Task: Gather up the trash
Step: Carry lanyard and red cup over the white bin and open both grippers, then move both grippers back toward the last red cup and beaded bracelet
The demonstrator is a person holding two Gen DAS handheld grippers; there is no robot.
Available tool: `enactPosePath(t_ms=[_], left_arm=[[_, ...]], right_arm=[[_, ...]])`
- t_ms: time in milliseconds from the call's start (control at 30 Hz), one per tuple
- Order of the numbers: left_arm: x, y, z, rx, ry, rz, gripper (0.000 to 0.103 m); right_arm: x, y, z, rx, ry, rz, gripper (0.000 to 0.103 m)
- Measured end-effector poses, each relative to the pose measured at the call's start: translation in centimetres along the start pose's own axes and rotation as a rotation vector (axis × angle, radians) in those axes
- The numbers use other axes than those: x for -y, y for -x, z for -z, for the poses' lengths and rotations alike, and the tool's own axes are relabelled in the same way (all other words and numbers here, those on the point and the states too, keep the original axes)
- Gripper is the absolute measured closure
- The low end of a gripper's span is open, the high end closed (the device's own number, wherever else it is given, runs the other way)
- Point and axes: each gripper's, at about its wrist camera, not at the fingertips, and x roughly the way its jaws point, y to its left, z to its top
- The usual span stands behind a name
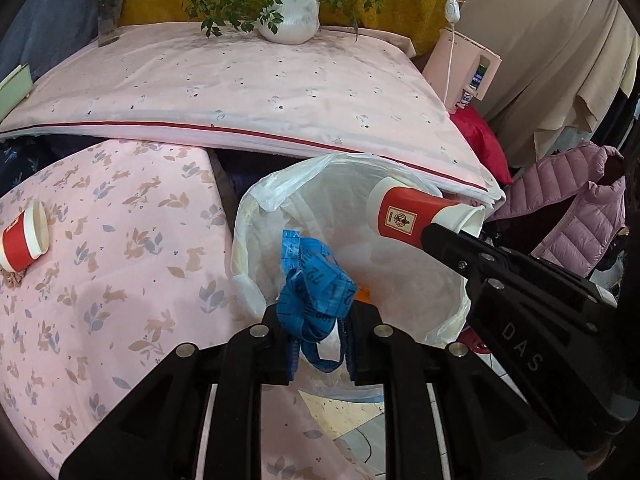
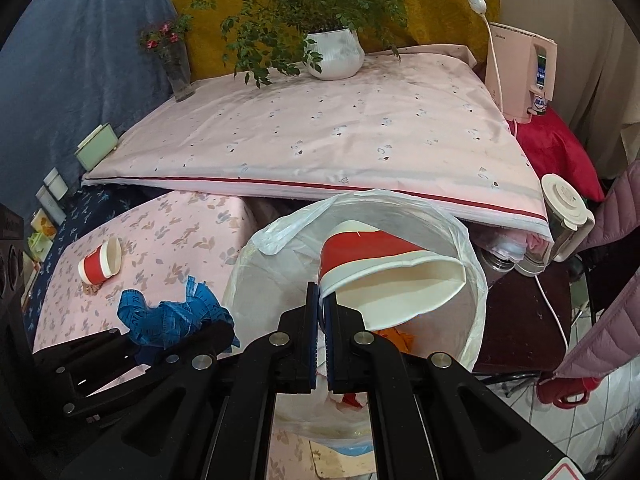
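Note:
A white bin lined with a plastic bag stands between the two pink-covered surfaces. My left gripper is shut on a bundled blue measuring tape and holds it over the bin's near rim; the tape also shows in the right wrist view. My right gripper is shut on the rim of a red and white paper cup and holds it tilted over the bin's opening; the cup also shows in the left wrist view. A second red paper cup lies on its side on the rabbit-print cloth at the left.
A raised pink table behind the bin bears a white plant pot and a vase. A pink appliance, a glass jug and a mauve down jacket crowd the right side. Orange scraps lie in the bin.

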Motion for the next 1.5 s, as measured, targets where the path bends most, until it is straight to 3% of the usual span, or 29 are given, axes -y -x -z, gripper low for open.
enactPosePath(t_ms=[67, 200, 433, 633, 800, 1500], left_arm=[[0.0, -0.2, 0.0, -0.004, 0.0, -0.019, 0.083], [-0.3, -0.2, 0.0, 0.006, 0.013, -0.055, 0.064], [-1.0, 0.3, 0.0, 0.027, 0.025, -0.09, 0.048], [-2.3, 1.0, 0.0, 0.043, 0.043, -0.124, 0.047], [-3.6, 1.6, 0.1, 0.052, 0.067, -0.145, 0.047], [-10.5, 4.9, 1.9, 0.08, 0.171, -0.241, 0.047]], right_arm=[[0.2, -0.2, 0.0, -0.002, -0.002, 0.0, 0.1], [0.0, -0.3, 0.0, -0.003, 0.006, 0.005, 0.099], [0.0, -0.4, -0.2, 0.0, 0.002, 0.007, 0.096], [-1.0, -0.4, -0.4, 0.0, 0.03, 0.013, 0.093], [-2.1, -0.2, -0.4, 0.011, 0.054, 0.014, 0.078], [-9.2, 0.1, -0.1, -0.008, 0.165, -0.047, 0.075]])
